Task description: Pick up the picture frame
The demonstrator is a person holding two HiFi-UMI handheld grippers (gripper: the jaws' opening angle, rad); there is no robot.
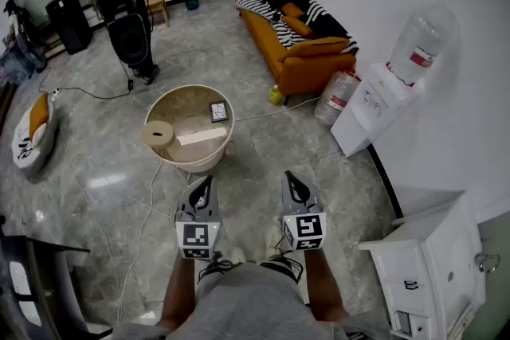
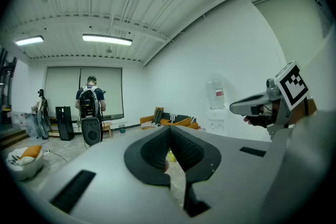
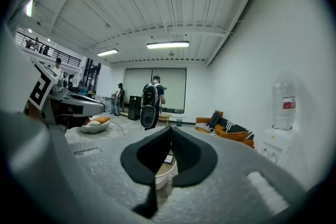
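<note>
While the left gripper (image 1: 207,181) and right gripper (image 1: 289,176) hang with fingers pinched together on nothing, the picture frame (image 1: 218,111) lies on the round table (image 1: 179,103) at the left gripper's twelve o'clock, well apart.

Grey left gripper (image 1: 208,181), right gripper (image 1: 289,177) — black-white marker cubes (image 1: 197,240).

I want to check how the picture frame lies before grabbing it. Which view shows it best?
The head view: the picture frame lies on the round table, seen whole from above. The right gripper view shows only a sliver past the shut right tool. The left gripper view does not show it.
</note>
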